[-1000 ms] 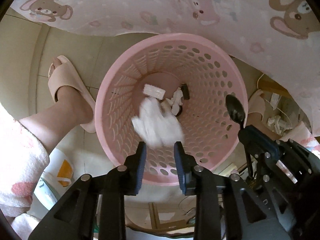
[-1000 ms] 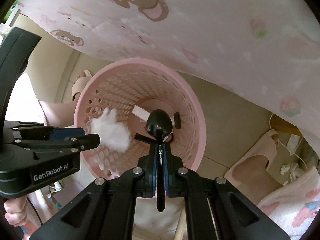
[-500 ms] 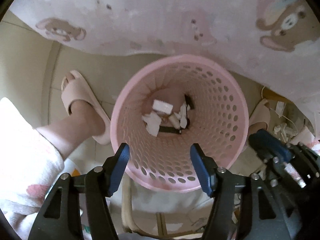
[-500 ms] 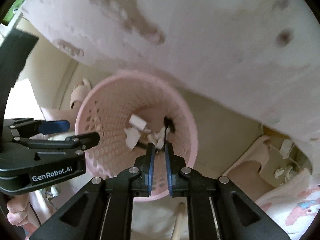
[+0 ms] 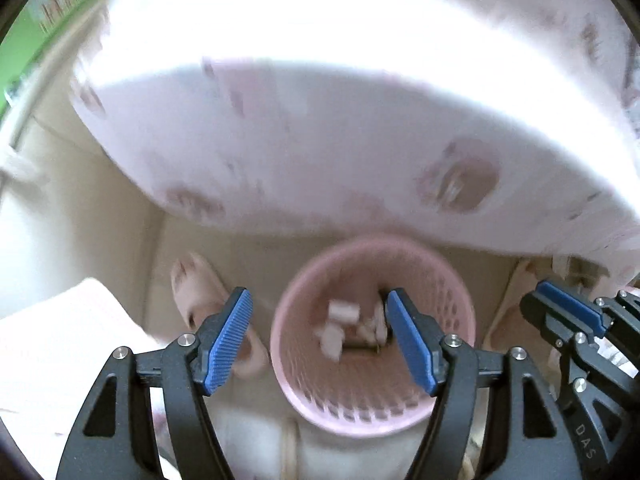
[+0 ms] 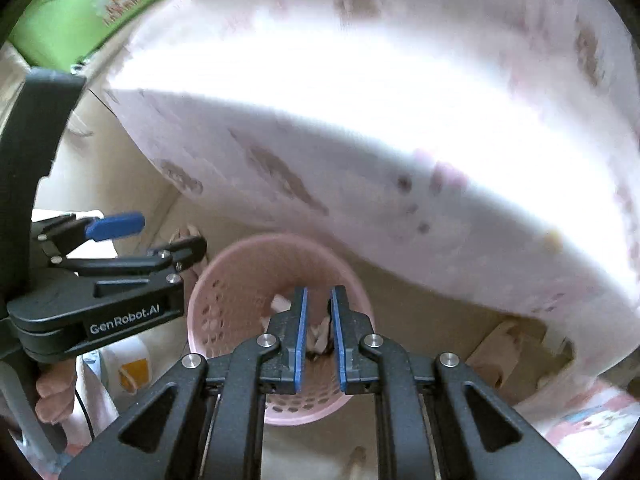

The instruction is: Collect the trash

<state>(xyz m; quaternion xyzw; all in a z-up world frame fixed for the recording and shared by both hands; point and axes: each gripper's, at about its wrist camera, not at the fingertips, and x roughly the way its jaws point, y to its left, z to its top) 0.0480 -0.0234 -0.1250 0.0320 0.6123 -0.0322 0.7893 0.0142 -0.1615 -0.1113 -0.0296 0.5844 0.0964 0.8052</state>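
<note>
- Pink perforated plastic basket [image 5: 372, 408], smooth, matt.
- Printed cloth cover [image 5: 320, 140], soft, pale pink.
- Ribbed blue rubbery pads [image 5: 230, 340] on matt black plastic left gripper [image 5: 320, 340], steel screws.

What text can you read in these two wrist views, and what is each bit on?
"GenRobot.AI": white lettering on the side of the left gripper body, seen in the right wrist view.
"DAS": partial white letters on the right gripper body at the right edge of the left wrist view; the rest is cut off.
Orange lettering under a daisy on the green box: too blurred to read.
White container with an orange label: no text legible.
</note>
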